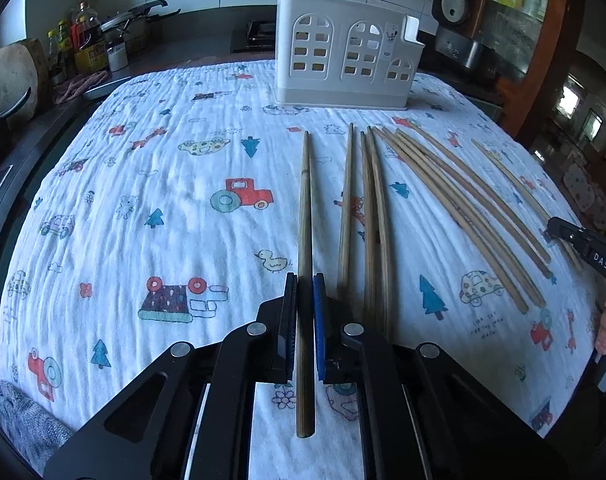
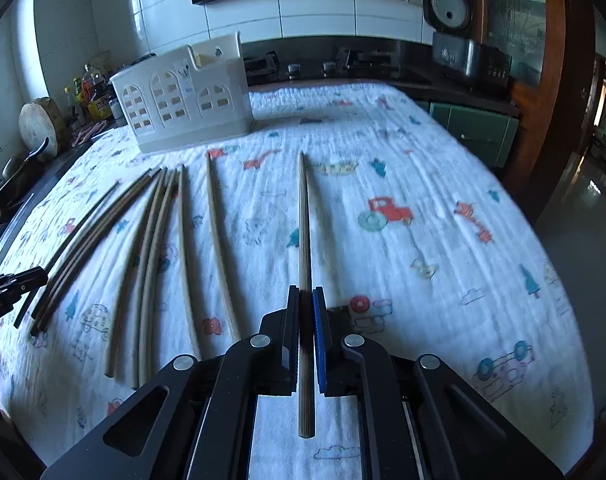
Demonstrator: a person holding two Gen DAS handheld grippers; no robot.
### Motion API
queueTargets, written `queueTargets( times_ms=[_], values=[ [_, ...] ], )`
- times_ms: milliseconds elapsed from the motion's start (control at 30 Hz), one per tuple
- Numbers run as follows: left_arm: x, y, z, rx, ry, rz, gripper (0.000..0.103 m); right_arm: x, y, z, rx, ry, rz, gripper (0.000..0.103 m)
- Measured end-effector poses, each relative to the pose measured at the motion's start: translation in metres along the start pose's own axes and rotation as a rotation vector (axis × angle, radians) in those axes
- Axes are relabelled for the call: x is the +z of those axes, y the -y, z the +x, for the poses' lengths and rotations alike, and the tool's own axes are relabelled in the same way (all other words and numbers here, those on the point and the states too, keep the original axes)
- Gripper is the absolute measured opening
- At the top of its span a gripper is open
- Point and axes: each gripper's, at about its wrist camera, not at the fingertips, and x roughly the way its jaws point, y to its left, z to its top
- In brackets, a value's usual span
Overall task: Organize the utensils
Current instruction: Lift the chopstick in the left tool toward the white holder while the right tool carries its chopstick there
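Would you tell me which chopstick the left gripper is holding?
The leftmost chopstick, clamped in the left gripper, apart from the loose chopsticks lying to its right.

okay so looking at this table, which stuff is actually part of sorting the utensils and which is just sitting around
Part of the job:
- chopstick in the left gripper
- chopstick in the right gripper
- loose chopsticks on the cloth
- white utensil holder

Just lying about:
- printed cloth
- sauce bottles
- round wooden board
- rice cooker
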Motion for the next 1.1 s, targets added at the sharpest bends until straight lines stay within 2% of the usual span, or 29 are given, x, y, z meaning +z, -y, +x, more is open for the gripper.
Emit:
queueTargets(
  times_ms=[200,400,633,933,1100],
  values=[
    [0.015,0.004,-0.03,-0.009,0.064,0.026,0.007,0.02,-0.013,-0.041,-0.015,0.121,-0.069,0.007],
    [0.038,0.013,-0.053,-0.025,0.143,0.064,0.006,0.049,-0.023,-0.066,0.039,0.192,-0.104,0.007],
    [0.076,0.009,-0.063,-0.096,0.176,0.046,0.006,0.103,-0.03,-0.077,0.097,0.203,-0.168,0.007],
    [0.159,0.009,-0.096,-0.174,0.259,0.069,0.006,0.205,-0.042,-0.092,0.19,0.178,-0.221,0.007],
    [0.208,0.006,-0.117,-0.18,0.328,0.075,0.006,0.243,-0.059,-0.095,0.186,0.182,-0.267,0.007]
  ],
)
